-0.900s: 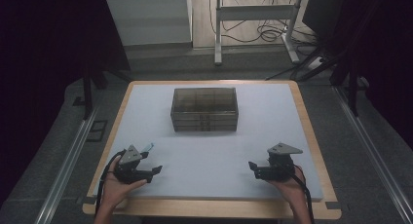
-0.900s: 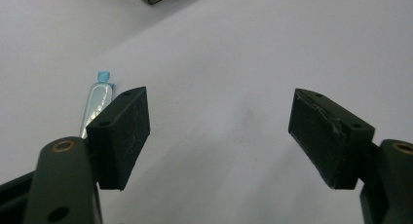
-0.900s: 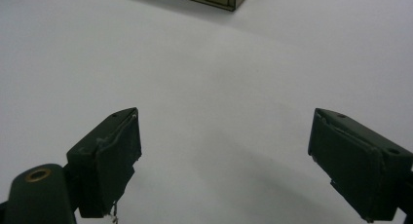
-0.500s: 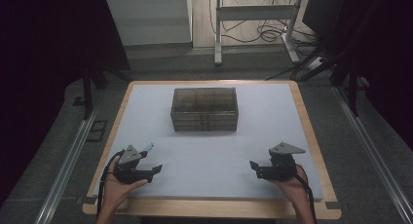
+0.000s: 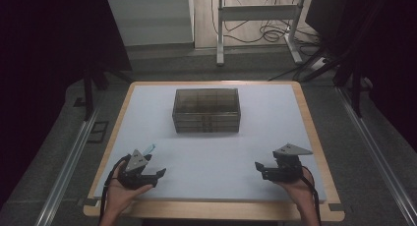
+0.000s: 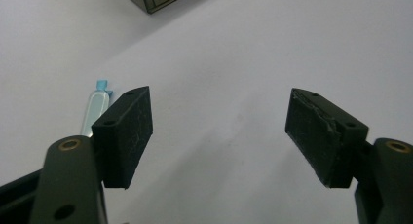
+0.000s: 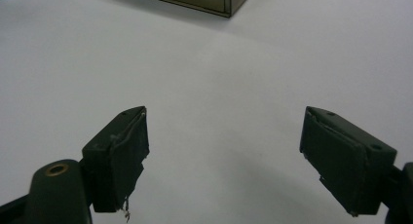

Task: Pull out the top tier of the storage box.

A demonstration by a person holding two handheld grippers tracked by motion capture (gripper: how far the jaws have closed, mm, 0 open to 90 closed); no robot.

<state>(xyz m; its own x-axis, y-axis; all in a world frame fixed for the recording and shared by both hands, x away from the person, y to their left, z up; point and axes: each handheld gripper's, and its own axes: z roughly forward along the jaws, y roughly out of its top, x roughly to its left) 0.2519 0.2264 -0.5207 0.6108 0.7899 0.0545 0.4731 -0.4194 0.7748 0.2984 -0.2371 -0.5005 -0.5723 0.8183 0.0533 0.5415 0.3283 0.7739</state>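
Looking down, high view: smoky drawer box [image 5: 206, 110] mid-table [image 5: 295, 137], contents too dark to tell; small tube [image 5: 149, 149] just beside left gripper [image 5: 158, 173].
Left gripper view: jaws spread, nothing btwn (tube [image 6: 95, 109] just outside one pad).
Right gripper view: right gripper [image 7: 224, 160] jaws spread, empty; box corner [image 7: 204, 1] ahead.

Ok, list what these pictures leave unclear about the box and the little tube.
- Box, high view: tinted walls too dark to show contents.
- Box, both gripper views: cut off by the top edge.
- Tube, left gripper view: lower end hidden behind the left gripper.
- Tube, high view: too small to identify.
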